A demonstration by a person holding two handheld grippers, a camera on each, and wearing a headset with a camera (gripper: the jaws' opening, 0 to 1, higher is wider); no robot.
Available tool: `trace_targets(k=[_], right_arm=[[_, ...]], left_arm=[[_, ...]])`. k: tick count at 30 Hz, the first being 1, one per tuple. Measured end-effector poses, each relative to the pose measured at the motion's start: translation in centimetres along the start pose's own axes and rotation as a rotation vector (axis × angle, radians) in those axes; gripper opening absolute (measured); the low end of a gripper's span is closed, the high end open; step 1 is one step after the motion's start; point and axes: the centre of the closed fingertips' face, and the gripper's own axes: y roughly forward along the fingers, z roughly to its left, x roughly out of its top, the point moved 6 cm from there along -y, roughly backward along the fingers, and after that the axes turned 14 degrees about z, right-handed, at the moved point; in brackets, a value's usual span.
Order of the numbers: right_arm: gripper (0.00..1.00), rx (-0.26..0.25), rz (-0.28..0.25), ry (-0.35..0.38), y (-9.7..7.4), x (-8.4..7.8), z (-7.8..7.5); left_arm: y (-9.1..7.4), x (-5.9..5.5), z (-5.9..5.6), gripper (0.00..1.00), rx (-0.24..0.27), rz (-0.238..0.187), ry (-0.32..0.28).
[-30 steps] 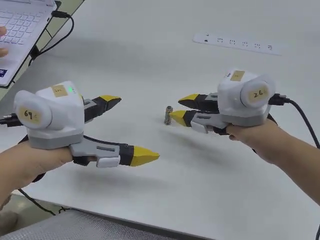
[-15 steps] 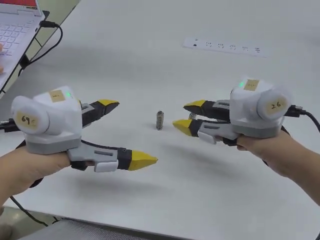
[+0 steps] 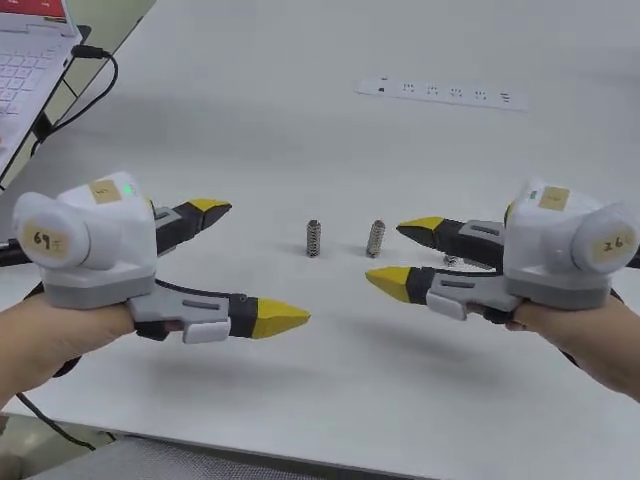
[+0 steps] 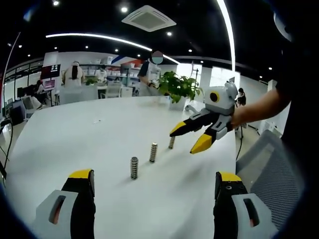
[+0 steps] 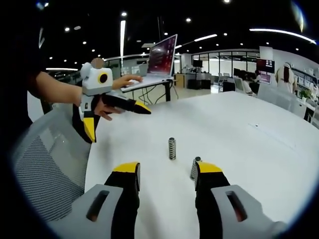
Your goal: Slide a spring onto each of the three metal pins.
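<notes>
Three grey coiled springs stand upright on pins in a row mid-worktop: first spring, second spring, third spring. Left gripper and right gripper fingers are spread and empty. The right gripper has backed off the second spring since 0.5 s ago.

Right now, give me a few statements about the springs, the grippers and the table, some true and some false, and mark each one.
1. Three springs stand upright in a row on the table. True.
2. The right gripper is shut on a spring. False: its fingers are apart and hold nothing.
3. The left gripper is open and holds nothing. True.
4. The power strip lies between the two grippers. False: it lies farther off, beyond the springs.
</notes>
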Motion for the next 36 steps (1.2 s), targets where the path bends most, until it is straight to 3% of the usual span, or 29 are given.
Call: trace_targets(k=[3, 8, 19, 23, 27, 30, 36], right_arm=[[0.51, -0.032, -0.001, 0.052, -1.0, -0.8, -0.3], [0.65, -0.054, -0.03, 0.07, -2.4, -1.8, -0.6], [0.82, -0.096, -0.077, 0.164, -5.8, -4.4, -1.1], [0.88, -0.094, -0.097, 0.162, -6.9, -5.0, -0.9], [0.92, -0.09, -0.083, 0.144, -7.5, -5.6, -0.8], [0.96, -0.076, -0.11, 0.144, -8.1, -5.5, -0.5], [0.99, -0.085, -0.117, 0.132, -8.5, -5.7, -0.4]], left_arm=[[0.1, 0.2, -0.3, 0.98, -0.003, -0.003, 0.004], [0.0, 0.3, -0.6, 0.98, -0.01, -0.006, 0.002], [-0.1, 0.5, -1.0, 0.98, -0.015, -0.014, 0.007], [-0.1, 0.8, -1.3, 0.98, -0.034, -0.026, 0.007], [0.0, 0.7, -1.3, 0.98, -0.034, -0.022, 0.01], [-0.2, 0.7, -1.4, 0.98, -0.036, -0.02, 0.01], [-0.5, 0.3, -1.2, 0.98, -0.032, -0.011, 0.013]])
